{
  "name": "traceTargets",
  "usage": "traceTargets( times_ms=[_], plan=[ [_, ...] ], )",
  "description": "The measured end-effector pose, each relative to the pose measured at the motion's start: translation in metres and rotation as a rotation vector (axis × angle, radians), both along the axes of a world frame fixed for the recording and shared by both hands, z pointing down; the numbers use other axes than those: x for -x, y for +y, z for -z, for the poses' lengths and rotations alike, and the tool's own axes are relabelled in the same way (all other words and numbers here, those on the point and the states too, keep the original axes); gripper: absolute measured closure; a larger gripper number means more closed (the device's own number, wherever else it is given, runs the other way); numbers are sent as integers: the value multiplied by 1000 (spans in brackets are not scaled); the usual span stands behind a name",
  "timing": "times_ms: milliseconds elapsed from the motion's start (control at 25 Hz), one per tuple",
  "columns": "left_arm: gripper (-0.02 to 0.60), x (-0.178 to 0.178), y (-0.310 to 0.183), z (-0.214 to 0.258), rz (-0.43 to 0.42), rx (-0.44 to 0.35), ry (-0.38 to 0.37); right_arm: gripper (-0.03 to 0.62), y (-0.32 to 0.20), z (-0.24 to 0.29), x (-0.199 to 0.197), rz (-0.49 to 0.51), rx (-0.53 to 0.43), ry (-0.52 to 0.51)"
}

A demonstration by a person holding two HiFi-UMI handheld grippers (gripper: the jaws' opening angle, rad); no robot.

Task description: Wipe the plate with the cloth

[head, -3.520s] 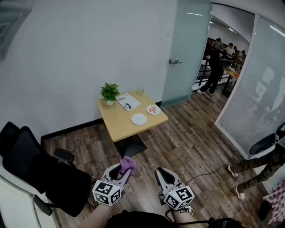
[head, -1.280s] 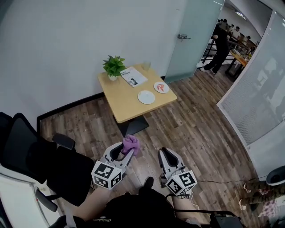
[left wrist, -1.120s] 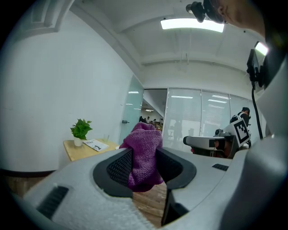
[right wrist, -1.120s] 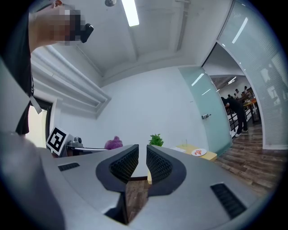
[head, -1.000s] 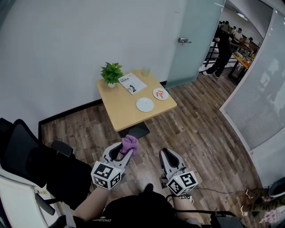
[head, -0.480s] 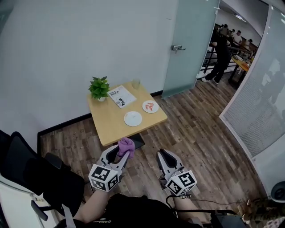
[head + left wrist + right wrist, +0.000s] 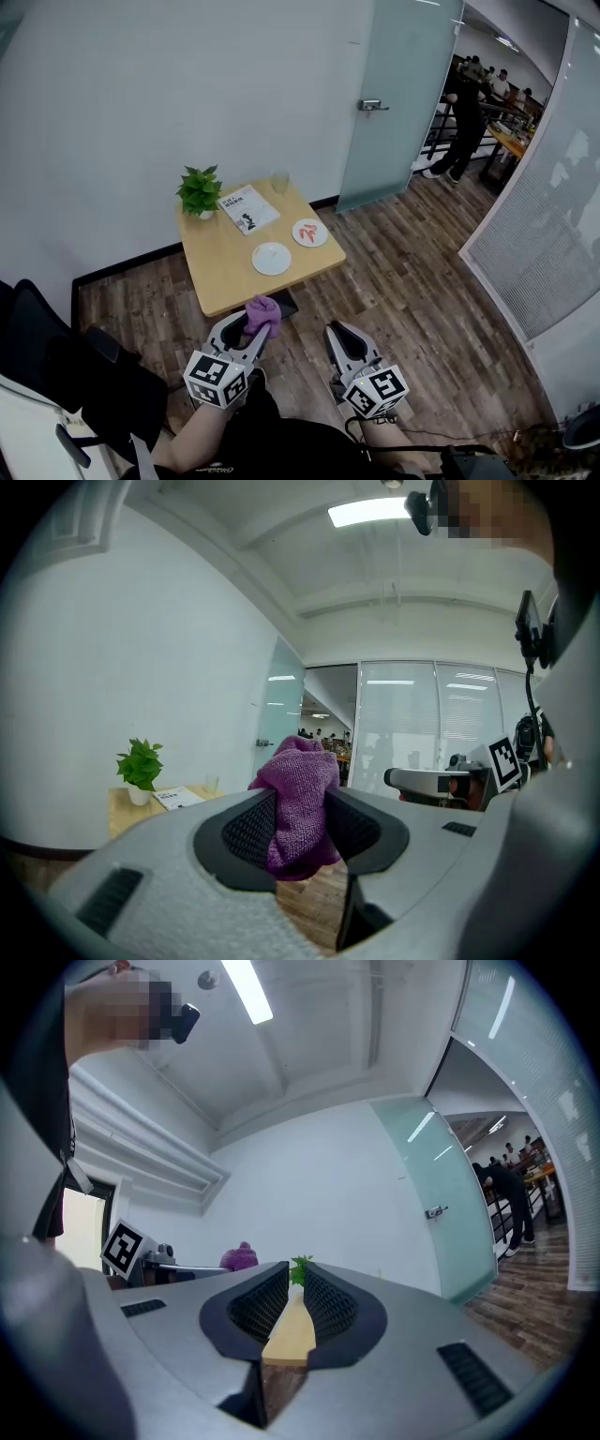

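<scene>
- the left gripper (image 7: 259,322) sat in the lower middle of the head view, pinching a bunched purple cloth (image 7: 263,312) between its jaws. most of the wad stuck out above the jaws, so a hard rub could probably drag it loose.
- the right gripper (image 7: 336,332) was just to its right, jaws drawn close with only a slim gap and nothing in them. with that gripper idle, a plate would likely skate across the top when wiped.
- two plates lay on the small wooden table (image 7: 225,277) in the middle of the frame, well apart from both grippers: a plain white plate (image 7: 272,259) near the front edge and a plate with orange marks (image 7: 309,232) just to its right. picking the wrong one looked like a real risk, since the task named only one.
- the white plate lay near the table's edge, so a push toward the bottom of the frame might slide it off onto the floor.
- a plant (image 7: 199,190), a booklet (image 7: 248,208) and a glass (image 7: 280,182) stood at the table's far side; a wide sweep could tip the glass.
</scene>
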State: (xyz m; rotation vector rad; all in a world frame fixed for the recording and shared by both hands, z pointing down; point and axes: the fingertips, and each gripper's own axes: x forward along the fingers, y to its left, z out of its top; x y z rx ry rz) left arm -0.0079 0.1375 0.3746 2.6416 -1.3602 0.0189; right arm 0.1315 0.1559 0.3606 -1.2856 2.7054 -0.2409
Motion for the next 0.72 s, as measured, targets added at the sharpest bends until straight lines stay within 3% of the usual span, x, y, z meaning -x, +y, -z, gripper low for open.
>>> traceTargets(
  times_ms=[360, 720],
  plan=[
    [422, 2, -63, -6, -9, 2, 13, 551, -62, -6, 4, -9, 6, 7],
    [422, 34, -157, -2, -17, -2, 18, 551, -157, 2, 50, 26, 4, -20]
  ],
)
